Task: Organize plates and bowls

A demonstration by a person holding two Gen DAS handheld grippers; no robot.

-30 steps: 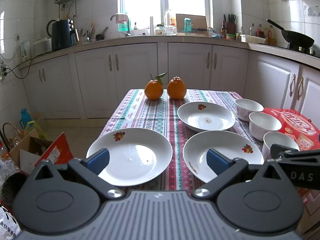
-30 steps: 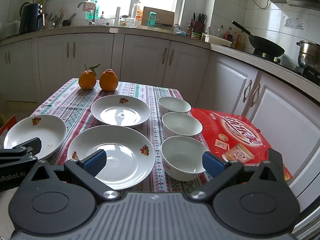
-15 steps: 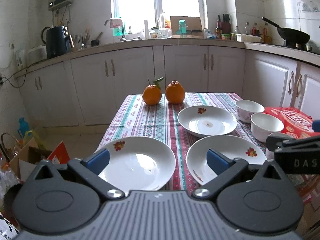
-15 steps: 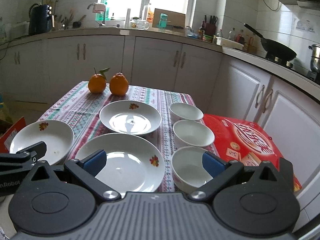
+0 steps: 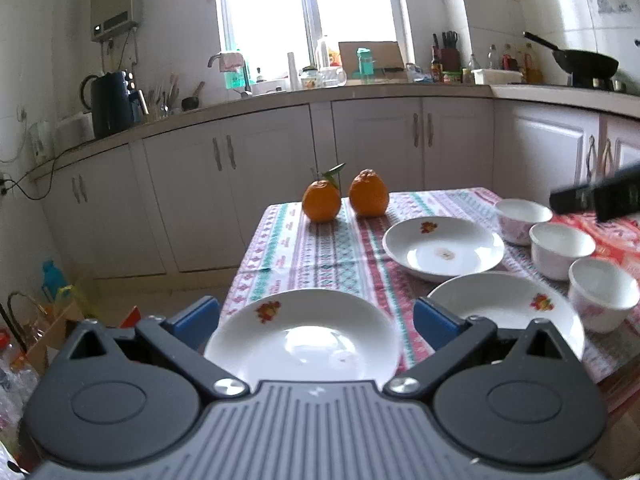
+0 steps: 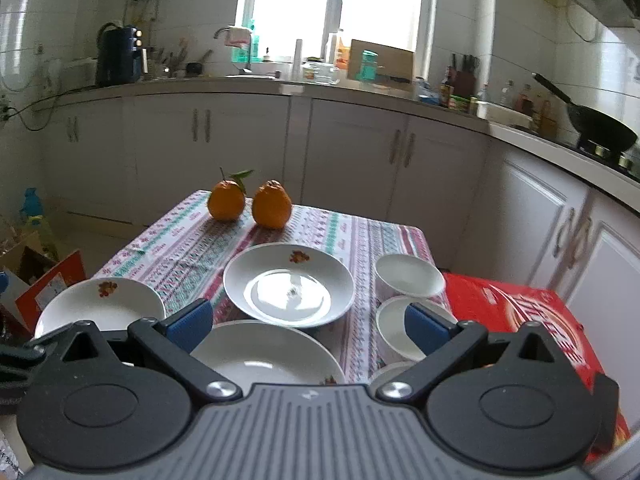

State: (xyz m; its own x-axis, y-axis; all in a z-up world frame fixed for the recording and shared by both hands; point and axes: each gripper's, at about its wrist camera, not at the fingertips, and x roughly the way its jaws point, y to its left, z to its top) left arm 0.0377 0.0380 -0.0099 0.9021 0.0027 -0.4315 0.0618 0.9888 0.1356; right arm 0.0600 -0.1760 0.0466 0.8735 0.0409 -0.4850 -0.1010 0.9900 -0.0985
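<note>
The left gripper (image 5: 316, 322) has its blue-padded fingers (image 5: 196, 318) spread wide, holding nothing; the near left plate (image 5: 302, 338) lies on the table between and just beyond them. The right gripper (image 6: 308, 322) is likewise wide apart and empty, with the near right plate (image 6: 260, 354) between its fingers and the middle bowl (image 6: 394, 328) partly behind its right pad.

Beyond both sets of fingers sits the far plate (image 6: 288, 284), and farther still two oranges (image 5: 346, 198) stand side by side at the far end of the striped tablecloth (image 5: 316, 248).

The left view shows all three bowls (image 5: 560, 246) in a row to the right of its fingers, the nearest bowl (image 5: 602, 294) in full; in the right view that bowl is almost hidden behind the gripper body. The right view alone shows the red box (image 6: 528, 320) clearly, lying right of the bowls. The left view catches a dark part of the right gripper at its right edge.
</note>
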